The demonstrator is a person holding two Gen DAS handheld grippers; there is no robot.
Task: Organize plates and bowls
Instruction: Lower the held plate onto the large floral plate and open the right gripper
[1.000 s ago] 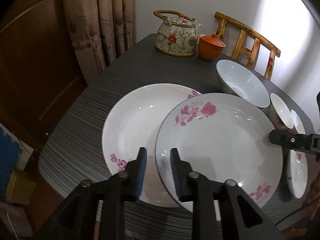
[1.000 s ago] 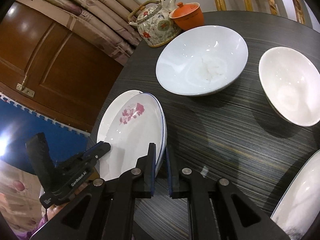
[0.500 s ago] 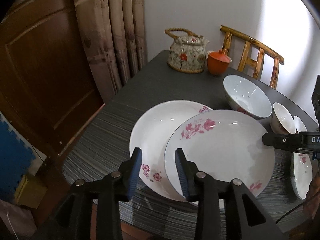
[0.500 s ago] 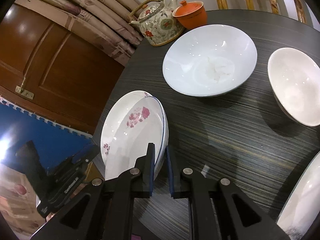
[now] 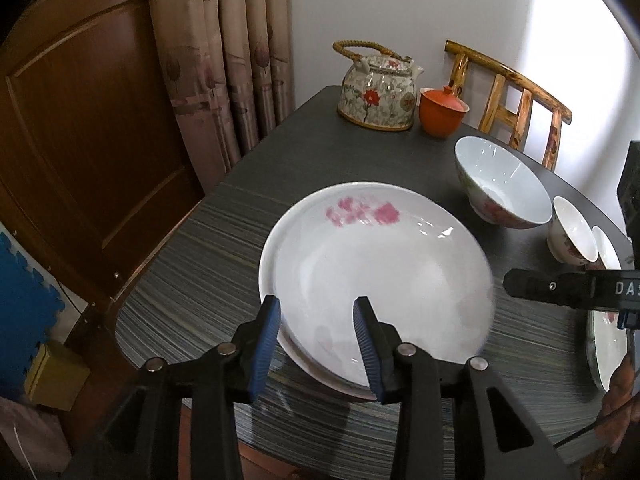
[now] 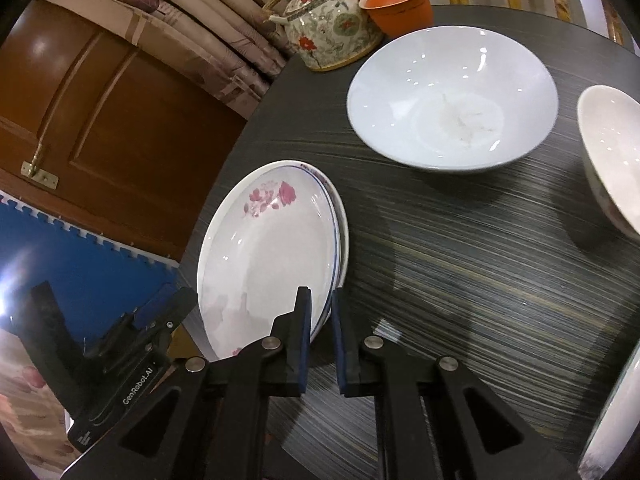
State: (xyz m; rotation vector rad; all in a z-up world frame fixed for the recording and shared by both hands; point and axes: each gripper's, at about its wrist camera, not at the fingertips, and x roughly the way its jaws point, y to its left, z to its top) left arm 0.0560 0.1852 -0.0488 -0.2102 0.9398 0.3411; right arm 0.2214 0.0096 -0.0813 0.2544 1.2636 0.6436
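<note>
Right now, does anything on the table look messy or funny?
A little. The top plate sits slightly off-centre on the plate beneath, whose rim peeks out on one side, and the right gripper pinches the top plate's edge. The big bowl has a faint smear at its bottom. Nothing looks spilled or broken.

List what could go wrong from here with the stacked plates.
The right gripper pinches only the rim of the top white floral plate; it could slip and knock the white plate beneath. The stack lies near the dark striped table edge and could slide off.
</note>
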